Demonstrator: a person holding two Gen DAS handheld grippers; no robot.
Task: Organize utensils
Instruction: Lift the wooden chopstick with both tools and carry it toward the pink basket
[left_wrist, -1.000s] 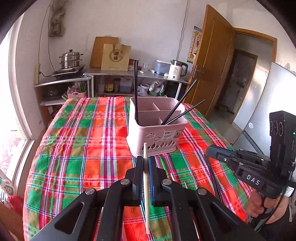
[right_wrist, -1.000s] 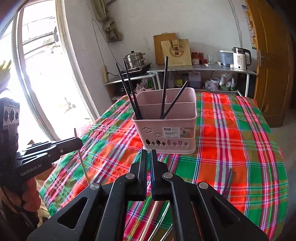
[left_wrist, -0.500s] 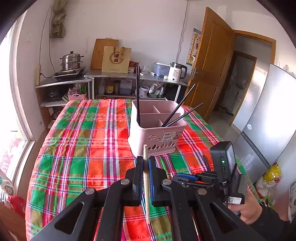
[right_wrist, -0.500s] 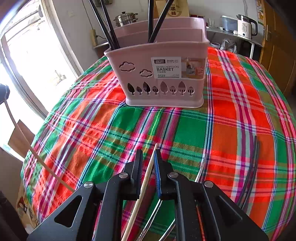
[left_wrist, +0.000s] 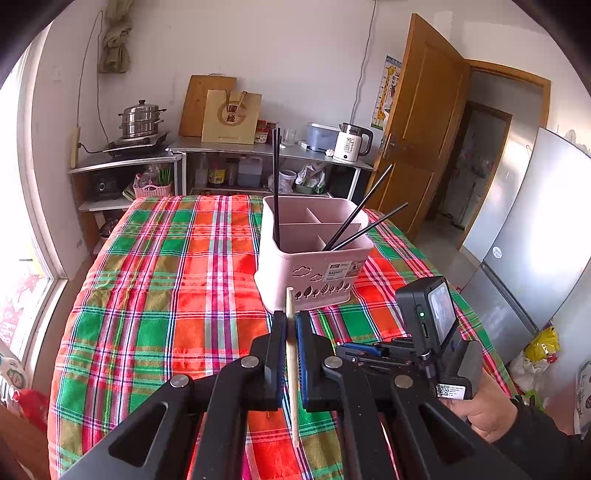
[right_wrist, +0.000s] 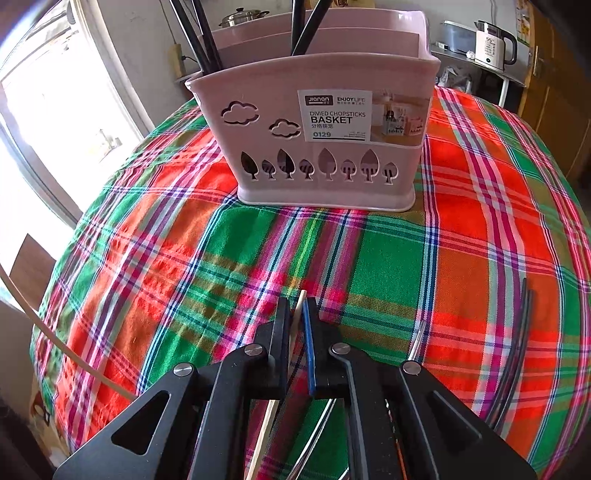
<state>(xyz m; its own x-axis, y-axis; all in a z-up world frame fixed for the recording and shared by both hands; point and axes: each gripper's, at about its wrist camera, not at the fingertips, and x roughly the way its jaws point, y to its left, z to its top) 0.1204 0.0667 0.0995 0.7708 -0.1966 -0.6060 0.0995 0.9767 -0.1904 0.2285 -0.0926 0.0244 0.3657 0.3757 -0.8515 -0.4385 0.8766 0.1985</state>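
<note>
A pink divided basket (left_wrist: 314, 258) stands on the plaid tablecloth (left_wrist: 166, 295) with several black chopsticks (left_wrist: 276, 184) upright in it. My left gripper (left_wrist: 291, 321) is shut on a pale wooden chopstick (left_wrist: 292, 369) and hovers in front of the basket. Low over the cloth, in front of the basket (right_wrist: 325, 129), my right gripper (right_wrist: 297, 314) has its jaws closing. A second wooden chopstick (right_wrist: 300, 304) is pinched between its pads. A hand holds the right gripper (left_wrist: 345, 350) at the lower right of the left wrist view.
Black chopsticks (right_wrist: 517, 350) lie on the cloth to the right of my right gripper. Metal chopsticks (right_wrist: 417, 339) lie partly under it. A shelf with a steamer pot (left_wrist: 142, 118) and kettle (left_wrist: 351, 144) stands behind the table, with a fridge (left_wrist: 535, 240) at the right.
My right gripper dropped down to the tablecloth and its jaws closed around a wooden chopstick lying there. The left gripper kept still with its chopstick.
</note>
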